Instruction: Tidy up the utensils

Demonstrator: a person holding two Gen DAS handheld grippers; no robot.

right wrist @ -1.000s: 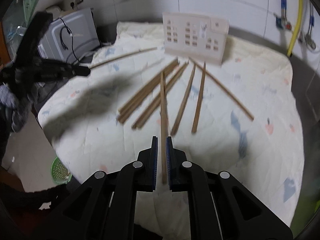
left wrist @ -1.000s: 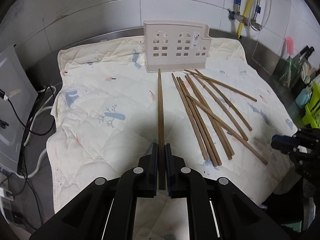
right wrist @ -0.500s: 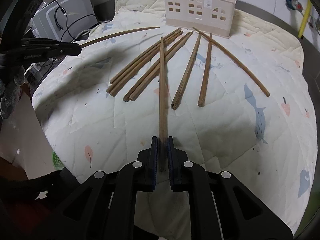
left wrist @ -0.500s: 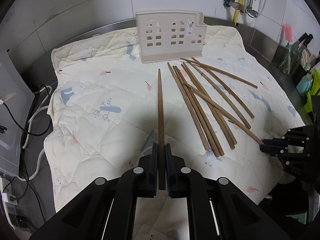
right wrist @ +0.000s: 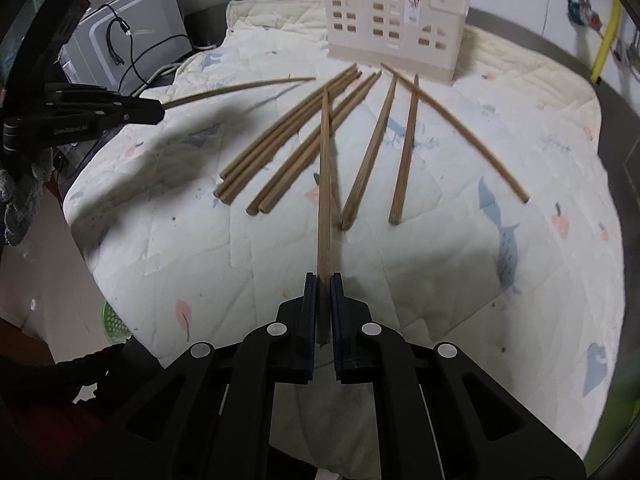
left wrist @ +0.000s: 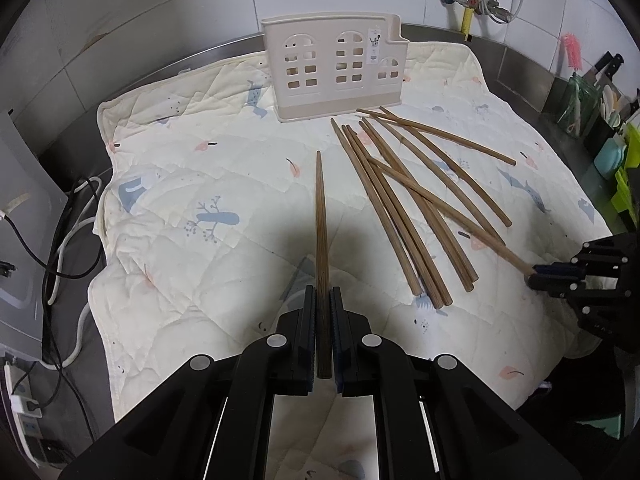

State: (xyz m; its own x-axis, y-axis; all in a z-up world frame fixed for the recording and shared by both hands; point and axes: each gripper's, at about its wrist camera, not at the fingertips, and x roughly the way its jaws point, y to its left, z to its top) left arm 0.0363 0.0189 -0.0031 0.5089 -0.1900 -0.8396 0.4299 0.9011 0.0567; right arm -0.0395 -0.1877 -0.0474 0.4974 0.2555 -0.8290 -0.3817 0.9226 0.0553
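My left gripper (left wrist: 322, 294) is shut on one wooden chopstick (left wrist: 321, 216) that points toward the beige plastic utensil holder (left wrist: 336, 72) at the back of the quilted mat. My right gripper (right wrist: 323, 284) is shut on another chopstick (right wrist: 325, 168), whose tip lies over the pile. Several loose chopsticks (left wrist: 404, 204) lie fanned on the mat in front of the holder (right wrist: 394, 24). The right gripper shows in the left wrist view (left wrist: 538, 276) at the mat's right edge. The left gripper shows in the right wrist view (right wrist: 158, 110) at the left, above the mat.
The cream quilted mat (left wrist: 192, 184) covers a steel counter. A grey appliance with cables (right wrist: 124, 36) stands left of the mat. Bottles, a pink brush and green items (left wrist: 592, 112) stand at the right. Tiled wall and pipes (left wrist: 472, 0) are behind.
Both grippers have moved in closer over the mat with their chopsticks still held. The right gripper has dropped lower toward the pile.
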